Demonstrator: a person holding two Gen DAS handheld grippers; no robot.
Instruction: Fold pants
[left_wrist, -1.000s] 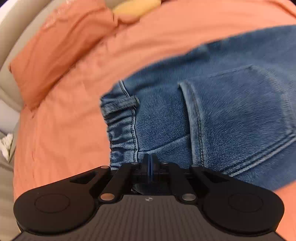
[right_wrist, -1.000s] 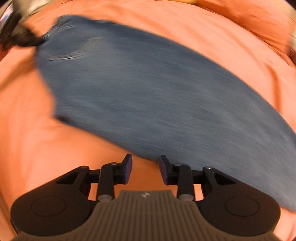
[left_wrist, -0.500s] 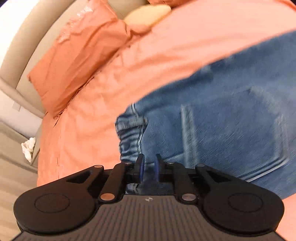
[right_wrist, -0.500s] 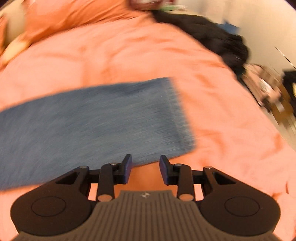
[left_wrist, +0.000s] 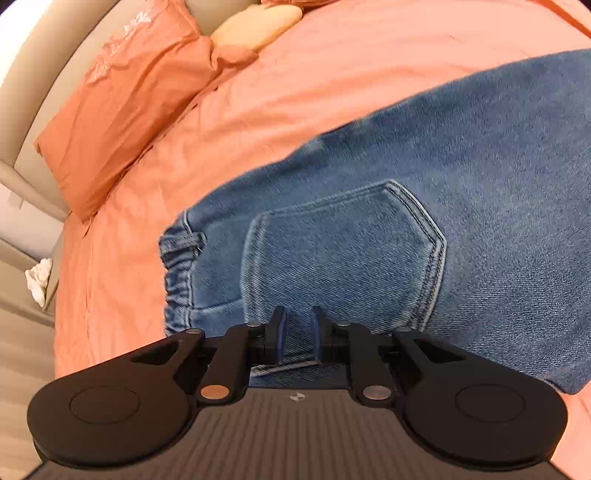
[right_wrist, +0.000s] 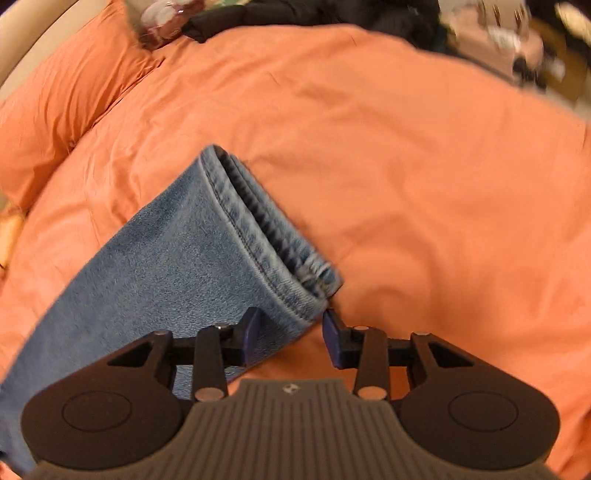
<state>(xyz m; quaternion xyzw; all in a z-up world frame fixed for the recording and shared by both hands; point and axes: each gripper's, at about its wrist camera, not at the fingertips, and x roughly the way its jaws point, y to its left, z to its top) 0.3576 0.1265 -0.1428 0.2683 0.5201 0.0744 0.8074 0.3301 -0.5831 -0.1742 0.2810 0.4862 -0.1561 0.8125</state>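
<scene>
Blue jeans (left_wrist: 369, 221) lie flat on an orange bedspread (left_wrist: 295, 92), back pocket (left_wrist: 340, 258) up and elastic waistband (left_wrist: 177, 266) to the left. My left gripper (left_wrist: 297, 334) is open, just above the denim below the pocket, holding nothing. In the right wrist view the leg end (right_wrist: 192, 258) with its stacked hems (right_wrist: 266, 225) lies on the bedspread (right_wrist: 406, 166). My right gripper (right_wrist: 290, 332) is open wide, its jaws on either side of the near hem corner, not closed on it.
An orange pillow (left_wrist: 122, 110) and a yellow cushion (left_wrist: 258, 22) lie at the bed's head by a beige headboard (left_wrist: 22, 122). A white cloth (left_wrist: 38, 280) sits beside the bed. Another orange pillow (right_wrist: 62, 92), dark clothes (right_wrist: 229, 22) and clutter (right_wrist: 517, 40) lie beyond.
My left gripper went from shut to open and released the jeans near the waistband. My right gripper swept along the leg from the seat to the hem end and stayed open.
</scene>
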